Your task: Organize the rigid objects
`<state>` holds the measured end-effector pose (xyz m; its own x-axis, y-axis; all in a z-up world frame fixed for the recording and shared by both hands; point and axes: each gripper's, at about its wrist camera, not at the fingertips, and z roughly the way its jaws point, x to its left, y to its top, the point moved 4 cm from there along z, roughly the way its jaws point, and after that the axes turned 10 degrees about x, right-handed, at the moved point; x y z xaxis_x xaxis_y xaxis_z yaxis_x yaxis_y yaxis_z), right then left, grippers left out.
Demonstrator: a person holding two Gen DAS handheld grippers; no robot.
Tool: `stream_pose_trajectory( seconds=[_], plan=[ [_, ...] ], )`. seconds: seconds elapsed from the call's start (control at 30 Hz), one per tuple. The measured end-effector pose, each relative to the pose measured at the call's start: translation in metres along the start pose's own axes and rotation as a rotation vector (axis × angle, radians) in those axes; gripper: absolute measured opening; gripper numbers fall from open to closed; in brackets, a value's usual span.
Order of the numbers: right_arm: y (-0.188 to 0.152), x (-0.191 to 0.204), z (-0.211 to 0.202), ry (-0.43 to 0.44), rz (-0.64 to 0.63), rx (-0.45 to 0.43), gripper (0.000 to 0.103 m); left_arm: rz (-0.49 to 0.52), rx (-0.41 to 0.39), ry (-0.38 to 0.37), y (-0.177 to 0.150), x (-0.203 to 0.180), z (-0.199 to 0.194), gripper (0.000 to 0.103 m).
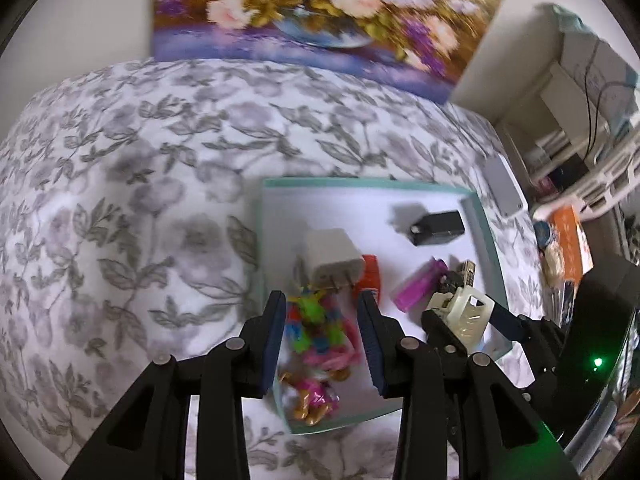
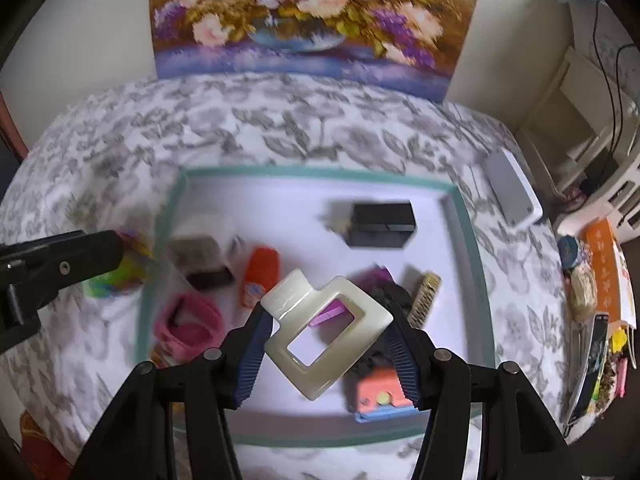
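A shallow white tray with a teal rim (image 2: 466, 216) lies on a floral cloth. My right gripper (image 2: 328, 336) is shut on a cream hair claw clip (image 2: 320, 332) and holds it above the tray; the clip also shows in the left wrist view (image 1: 468, 312). My left gripper (image 1: 322, 320) is open and empty, over a pile of bright small toys (image 1: 316, 320) at the tray's left edge (image 1: 264, 216). In the tray lie a white charger plug (image 1: 332, 258), a black box (image 2: 382, 224), a purple lighter (image 1: 418, 284), an orange lighter (image 2: 260, 276) and a pink band (image 2: 190, 328).
A grey phone-like slab (image 2: 512, 190) lies on the cloth right of the tray. A flower painting (image 2: 312, 16) leans on the back wall. Cluttered shelves and an orange box (image 2: 604, 264) stand at the right. A brown comb (image 2: 426, 300) and an orange block (image 2: 380, 394) lie in the tray.
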<state>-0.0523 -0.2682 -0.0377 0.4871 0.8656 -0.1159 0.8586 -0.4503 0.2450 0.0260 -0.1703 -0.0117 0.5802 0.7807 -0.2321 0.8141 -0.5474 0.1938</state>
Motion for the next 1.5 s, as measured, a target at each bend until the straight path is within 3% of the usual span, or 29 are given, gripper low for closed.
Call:
stream_pose_trajectory(
  seconds=[0.17,0.27,0.3,0.37,0.43,0.5,0.63,0.67,0.73,0.8,0.9,0.97,1.23,1.5],
  plan=[
    [-0.009,-0.011,0.014,0.009,0.017,0.045,0.060,0.034,0.053,-0.001,-0.005,-0.016,0.016,0.038],
    [-0.011,-0.013,0.021,0.017,0.026,0.066,0.061,0.025,0.043,0.016,-0.007,-0.011,0.013,0.040],
    [-0.012,-0.014,0.023,0.026,0.032,0.072,0.061,0.018,0.038,0.020,-0.007,-0.009,0.012,0.041],
    [-0.013,-0.016,0.025,0.038,0.045,0.076,0.061,-0.013,0.030,0.020,-0.007,0.000,0.010,0.058],
    [-0.015,-0.016,0.025,0.049,0.055,0.075,0.063,-0.045,0.025,0.019,-0.010,0.009,0.009,0.060],
    [-0.016,-0.015,0.024,0.047,0.056,0.074,0.071,-0.062,0.018,0.035,-0.013,0.017,0.008,0.060],
    [-0.023,-0.012,0.019,0.036,0.051,0.062,0.077,-0.090,0.014,0.078,-0.023,0.032,0.010,0.068],
    [-0.024,-0.012,0.019,0.037,0.053,0.061,0.084,-0.095,0.014,0.084,-0.025,0.035,0.011,0.072],
    [-0.030,-0.011,0.016,0.043,0.062,0.057,0.085,-0.104,0.016,0.107,-0.032,0.042,0.013,0.080],
    [-0.035,-0.010,0.014,0.045,0.069,0.052,0.086,-0.106,0.015,0.128,-0.038,0.047,0.014,0.081],
    [-0.043,-0.009,0.010,0.033,0.074,0.043,0.103,-0.109,0.006,0.160,-0.044,0.054,0.014,0.084],
    [-0.047,-0.008,0.007,0.024,0.069,0.033,0.103,-0.106,-0.002,0.183,-0.048,0.057,0.013,0.093],
    [-0.066,-0.001,-0.008,0.004,0.064,0.010,0.103,-0.029,-0.061,0.263,-0.071,0.060,-0.002,0.095],
    [-0.080,0.005,-0.027,0.015,0.080,-0.029,0.103,-0.002,-0.099,0.272,-0.084,0.059,-0.016,0.095]
  ],
)
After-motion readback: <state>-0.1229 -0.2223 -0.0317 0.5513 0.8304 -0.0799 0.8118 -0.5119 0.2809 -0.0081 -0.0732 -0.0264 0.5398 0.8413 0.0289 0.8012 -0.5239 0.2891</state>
